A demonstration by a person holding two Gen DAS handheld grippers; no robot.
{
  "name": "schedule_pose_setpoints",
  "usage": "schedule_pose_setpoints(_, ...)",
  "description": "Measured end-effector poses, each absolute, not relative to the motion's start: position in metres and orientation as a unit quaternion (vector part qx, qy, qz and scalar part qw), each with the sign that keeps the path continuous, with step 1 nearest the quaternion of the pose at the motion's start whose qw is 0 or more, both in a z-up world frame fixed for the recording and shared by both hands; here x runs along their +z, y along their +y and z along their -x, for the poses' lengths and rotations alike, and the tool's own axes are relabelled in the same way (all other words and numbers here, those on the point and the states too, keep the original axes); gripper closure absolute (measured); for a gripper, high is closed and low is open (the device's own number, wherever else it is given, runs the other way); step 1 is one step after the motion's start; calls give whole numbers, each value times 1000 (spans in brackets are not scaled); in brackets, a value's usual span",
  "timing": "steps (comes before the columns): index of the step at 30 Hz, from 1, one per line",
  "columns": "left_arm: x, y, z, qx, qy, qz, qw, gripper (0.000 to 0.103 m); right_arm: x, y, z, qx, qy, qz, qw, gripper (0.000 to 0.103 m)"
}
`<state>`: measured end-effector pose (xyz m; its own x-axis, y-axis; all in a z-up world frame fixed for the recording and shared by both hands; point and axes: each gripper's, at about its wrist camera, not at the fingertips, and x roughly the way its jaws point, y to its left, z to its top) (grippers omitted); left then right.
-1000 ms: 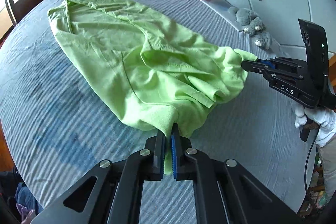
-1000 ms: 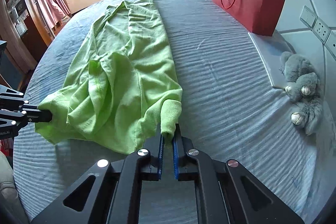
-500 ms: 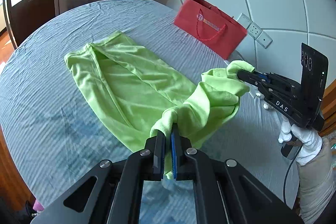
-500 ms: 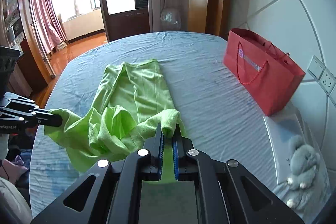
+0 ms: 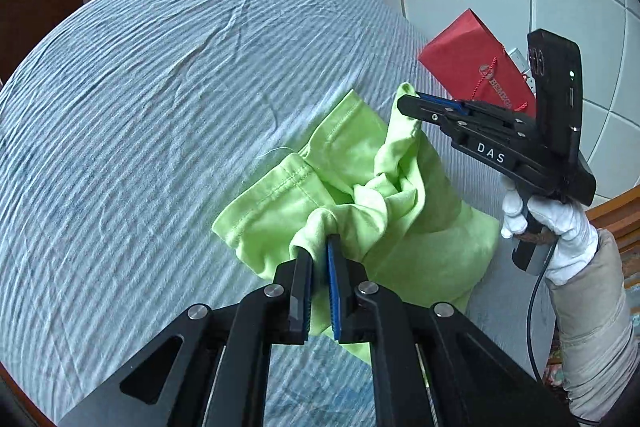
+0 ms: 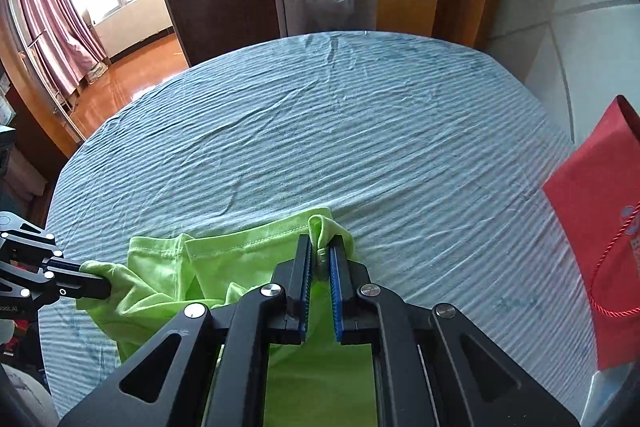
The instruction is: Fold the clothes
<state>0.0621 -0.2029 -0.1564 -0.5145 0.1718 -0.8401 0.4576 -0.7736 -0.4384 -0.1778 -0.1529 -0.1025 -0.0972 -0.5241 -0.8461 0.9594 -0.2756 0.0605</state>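
A lime-green garment (image 5: 360,187) lies doubled over on the blue striped bed sheet (image 5: 140,107); its hemmed edge faces the far side. My left gripper (image 5: 319,247) is shut on a bunched corner of the garment. My right gripper (image 6: 320,247) is shut on another corner, with a small fold of cloth poking up between its pads. In the left wrist view the right gripper (image 5: 408,101) holds its corner raised above the cloth. In the right wrist view the left gripper (image 6: 106,281) pinches the garment (image 6: 240,259) at the left.
A red paper gift bag (image 5: 476,71) stands at the right by the tiled wall, also in the right wrist view (image 6: 596,259). The sheet (image 6: 320,127) stretches far ahead. A dark wooden door and a pink curtain (image 6: 60,27) are beyond the bed.
Both grippers carried their held corners forward over the garment, folding the near half onto the far half. The long spread cloth is now a short doubled pile.
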Motion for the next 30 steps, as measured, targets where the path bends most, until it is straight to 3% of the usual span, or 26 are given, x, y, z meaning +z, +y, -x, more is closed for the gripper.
schedule_pose_setpoints(1,-155,-203,-64,-811,314,-486,86,63,-105,-154,180,-689,267,-414,531,71)
schedule_pose_setpoints(2,-150,-202,-66,-818,300,-484,82,37,-104,-150,181,-692,260,-421,526,66)
schedule_pose_setpoints(3,-144,-199,-69,-826,285,-481,77,31,-100,-143,182,-697,248,-425,522,65)
schedule_pose_setpoints(11,-114,-144,-81,-871,112,-474,69,29,-61,-13,137,-753,154,-447,458,65)
schedule_pose_setpoints(18,-149,-123,-74,-861,50,-505,31,29,-101,68,59,-746,77,-530,396,65)
schedule_pose_setpoints(22,-166,-131,-65,-851,30,-524,-18,42,-116,69,28,-748,32,-552,367,65)
schedule_pose_setpoints(25,-177,-137,-60,-841,11,-536,-69,44,-124,62,7,-758,0,-560,335,65)
schedule_pose_setpoints(27,-184,-141,-54,-834,-5,-543,-97,60,-132,52,-3,-771,-4,-562,299,65)
schedule_pose_setpoints(29,-188,-148,-46,-827,-5,-552,-110,93,-142,40,-8,-790,17,-554,263,65)
schedule_pose_setpoints(30,-187,-156,-43,-825,11,-554,-112,93,-144,35,-9,-797,26,-550,249,65)
